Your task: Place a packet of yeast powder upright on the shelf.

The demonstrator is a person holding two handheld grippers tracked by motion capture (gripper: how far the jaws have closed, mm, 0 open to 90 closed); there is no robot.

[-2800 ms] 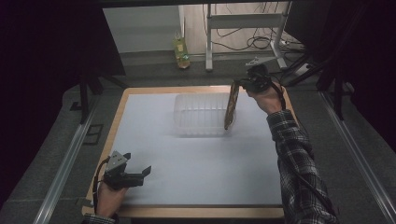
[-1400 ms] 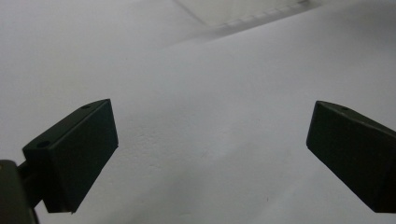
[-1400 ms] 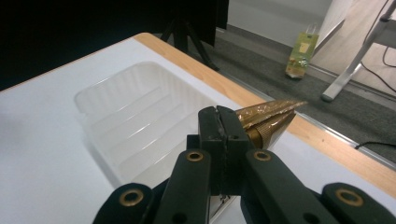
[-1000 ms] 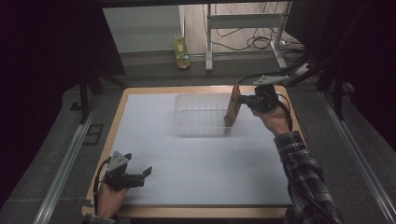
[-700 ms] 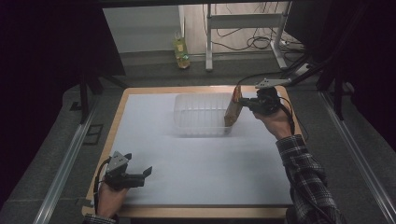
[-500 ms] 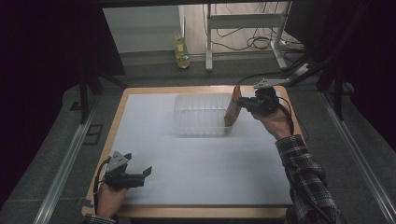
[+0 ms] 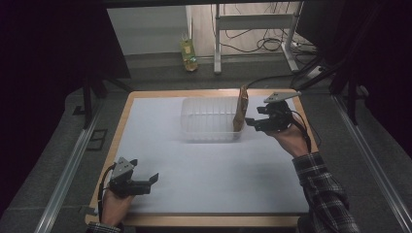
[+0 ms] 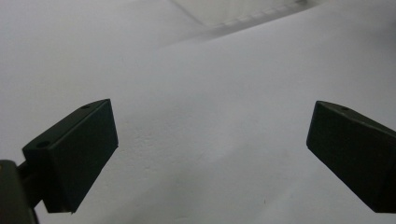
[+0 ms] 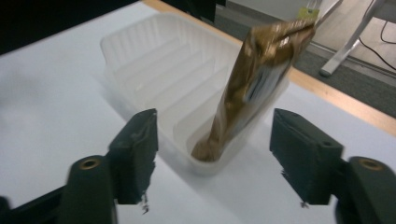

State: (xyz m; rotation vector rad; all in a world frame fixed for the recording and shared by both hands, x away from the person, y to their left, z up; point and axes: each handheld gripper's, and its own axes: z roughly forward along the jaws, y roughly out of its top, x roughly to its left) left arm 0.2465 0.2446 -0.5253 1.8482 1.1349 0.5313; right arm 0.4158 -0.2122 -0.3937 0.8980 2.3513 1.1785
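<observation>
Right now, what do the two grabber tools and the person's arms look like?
Both grippers, left and right, are black with two blocky jaws, a grey three-cornered plate on top and a black cable trailing. The right arm wears a dark checked sleeve.

Your tray (image 7: 211, 119) sits on the table (image 7: 209, 221) toward its far side, right of centre. The packet (image 7: 240, 109) stands on end inside the tray's right end, leaning against that wall. Your right gripper (image 7: 253, 122) is just right of it, your left gripper (image 7: 148, 182) near the front-left corner, well apart.
</observation>
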